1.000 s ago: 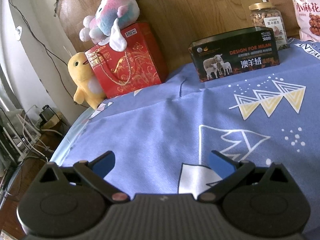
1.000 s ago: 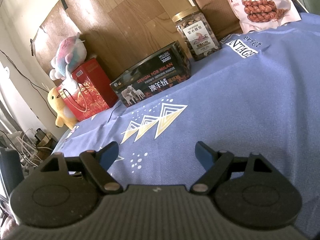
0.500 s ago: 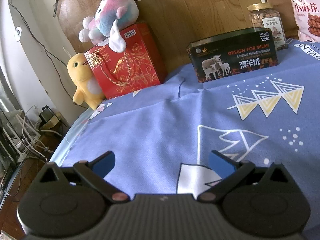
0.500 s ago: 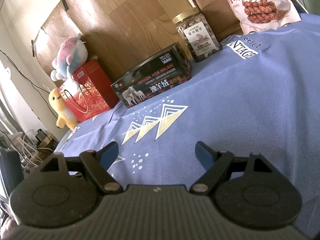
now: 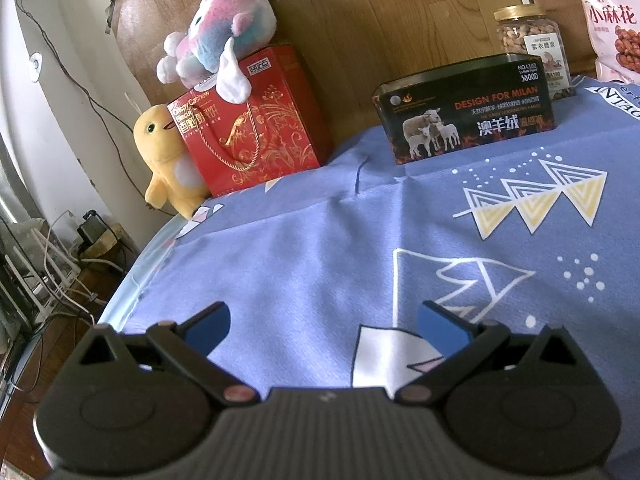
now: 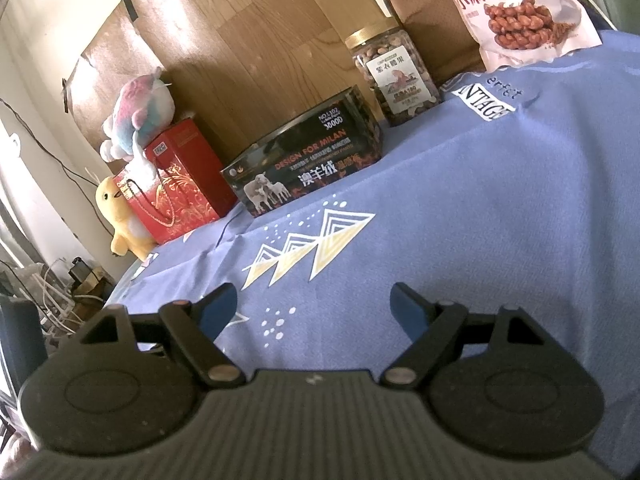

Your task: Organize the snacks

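Along the table's far edge stand a red gift bag (image 5: 256,128) (image 6: 180,184), a black tin box printed with sheep (image 5: 468,120) (image 6: 308,172), a clear nut jar with a gold lid (image 5: 532,44) (image 6: 394,76) and a pink snack bag (image 5: 612,20) (image 6: 516,12). My left gripper (image 5: 324,324) is open and empty over the blue cloth, well short of the row. My right gripper (image 6: 316,312) is open and empty too, also short of the row.
A blue patterned cloth (image 5: 360,248) covers the round table. A pastel plush (image 5: 224,32) sits on the red bag and a yellow plush (image 5: 164,156) leans beside it. A wooden board (image 5: 380,20) stands behind. Cables (image 5: 52,272) lie on the floor at left.
Both views have shifted slightly: the objects at the far edge sit a little further left in frame. Both grippers stay open.
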Available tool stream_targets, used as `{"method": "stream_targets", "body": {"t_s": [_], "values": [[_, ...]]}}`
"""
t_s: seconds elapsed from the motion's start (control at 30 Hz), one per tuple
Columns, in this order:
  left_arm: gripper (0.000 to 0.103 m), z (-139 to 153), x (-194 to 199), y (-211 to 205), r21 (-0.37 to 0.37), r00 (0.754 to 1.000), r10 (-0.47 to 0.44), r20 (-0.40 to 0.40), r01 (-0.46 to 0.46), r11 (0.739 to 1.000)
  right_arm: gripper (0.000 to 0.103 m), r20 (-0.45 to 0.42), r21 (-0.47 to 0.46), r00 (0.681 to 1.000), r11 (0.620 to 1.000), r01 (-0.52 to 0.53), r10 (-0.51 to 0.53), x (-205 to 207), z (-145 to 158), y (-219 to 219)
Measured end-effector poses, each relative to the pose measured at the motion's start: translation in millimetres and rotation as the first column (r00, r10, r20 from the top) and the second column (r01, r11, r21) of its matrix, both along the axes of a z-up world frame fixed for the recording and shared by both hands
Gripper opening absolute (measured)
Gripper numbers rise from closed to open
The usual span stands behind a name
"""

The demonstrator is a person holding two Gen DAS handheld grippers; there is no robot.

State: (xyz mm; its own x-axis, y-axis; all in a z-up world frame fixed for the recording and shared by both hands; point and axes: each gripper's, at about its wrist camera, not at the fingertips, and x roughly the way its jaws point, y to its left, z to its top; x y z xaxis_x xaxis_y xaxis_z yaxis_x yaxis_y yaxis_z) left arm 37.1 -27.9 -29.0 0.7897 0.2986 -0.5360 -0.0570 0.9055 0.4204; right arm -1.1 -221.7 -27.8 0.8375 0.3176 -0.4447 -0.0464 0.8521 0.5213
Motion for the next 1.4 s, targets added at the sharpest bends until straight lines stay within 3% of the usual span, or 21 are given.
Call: {"method": "stream_targets", "body": {"t_s": [1.4], "values": [[0.103,0.2,4.1,3.9,0.060,1.000,0.010,0.030,-0.012,0.998,0.086,-0.008,0.007,1.000,1.000,0.001,-0.001,0.6,-2.0,-0.4]]}}
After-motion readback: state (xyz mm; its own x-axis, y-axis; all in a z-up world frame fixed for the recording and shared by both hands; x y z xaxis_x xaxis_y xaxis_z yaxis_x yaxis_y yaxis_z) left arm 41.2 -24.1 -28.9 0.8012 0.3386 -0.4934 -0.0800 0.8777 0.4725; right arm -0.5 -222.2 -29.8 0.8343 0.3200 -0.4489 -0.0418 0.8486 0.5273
